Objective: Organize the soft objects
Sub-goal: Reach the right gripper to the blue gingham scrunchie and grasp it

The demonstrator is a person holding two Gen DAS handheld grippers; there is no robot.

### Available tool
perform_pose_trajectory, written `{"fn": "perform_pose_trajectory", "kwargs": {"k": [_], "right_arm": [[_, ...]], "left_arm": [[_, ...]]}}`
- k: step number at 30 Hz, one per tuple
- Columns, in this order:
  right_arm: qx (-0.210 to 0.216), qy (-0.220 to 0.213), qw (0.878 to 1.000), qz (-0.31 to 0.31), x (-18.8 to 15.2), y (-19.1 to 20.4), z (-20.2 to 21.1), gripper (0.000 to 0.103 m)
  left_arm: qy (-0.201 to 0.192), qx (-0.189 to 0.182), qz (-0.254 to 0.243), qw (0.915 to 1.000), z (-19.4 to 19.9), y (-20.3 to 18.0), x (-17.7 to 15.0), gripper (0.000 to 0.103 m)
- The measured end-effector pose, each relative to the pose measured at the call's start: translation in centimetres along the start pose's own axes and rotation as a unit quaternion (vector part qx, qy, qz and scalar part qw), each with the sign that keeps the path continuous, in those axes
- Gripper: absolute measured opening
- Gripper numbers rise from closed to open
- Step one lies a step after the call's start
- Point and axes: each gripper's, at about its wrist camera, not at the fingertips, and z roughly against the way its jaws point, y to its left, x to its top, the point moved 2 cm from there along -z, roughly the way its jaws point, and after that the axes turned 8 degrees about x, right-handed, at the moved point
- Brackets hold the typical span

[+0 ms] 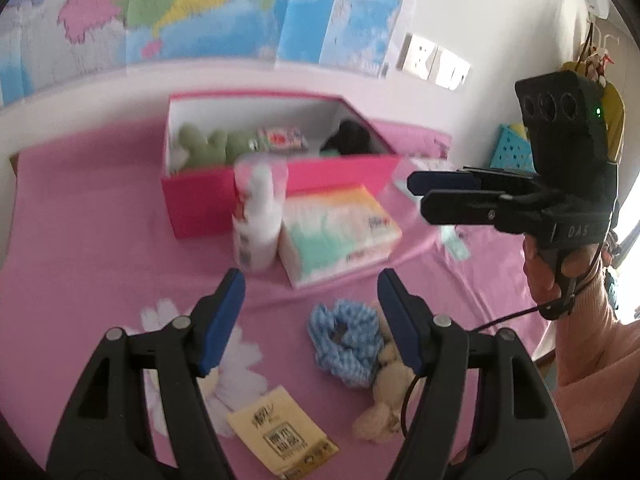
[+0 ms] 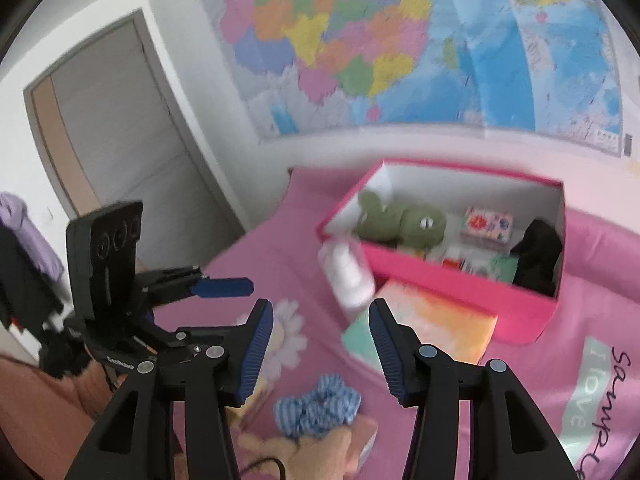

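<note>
A blue-and-white checked scrunchie (image 1: 345, 342) lies on the pink bed sheet (image 1: 100, 240), touching a beige plush toy (image 1: 386, 396). My left gripper (image 1: 310, 316) is open and empty, hovering just above and short of the scrunchie. My right gripper (image 2: 320, 344) is open and empty above the scrunchie (image 2: 318, 406) and plush (image 2: 304, 452); in the left wrist view (image 1: 424, 196) it floats right of the box. The pink box (image 1: 280, 184) holds a green plush (image 1: 208, 144), a black soft item (image 1: 350, 138) and small packets.
A white bottle (image 1: 258, 216) and a tissue pack (image 1: 340, 236) stand in front of the box. A yellow packet (image 1: 282, 436) lies near my left gripper. A wall map hangs behind the bed. A door (image 2: 120, 152) is at the left.
</note>
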Motion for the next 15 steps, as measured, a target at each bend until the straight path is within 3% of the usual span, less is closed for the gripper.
{"fn": "perform_pose_trajectory", "kwargs": {"k": [8,15], "right_arm": [[-0.015,0.106,0.994,-0.002,-4.3,-0.4,-5.1,0.051],[-0.019,0.158,0.987,-0.024,-6.6,-1.8,-8.2,0.051]], "left_arm": [[0.057,-0.014,0.007,0.9982,-2.4,-0.6,-3.6,0.070],[0.082,-0.022,0.006,0.9964,-3.6,-1.3,-5.3,0.068]]}}
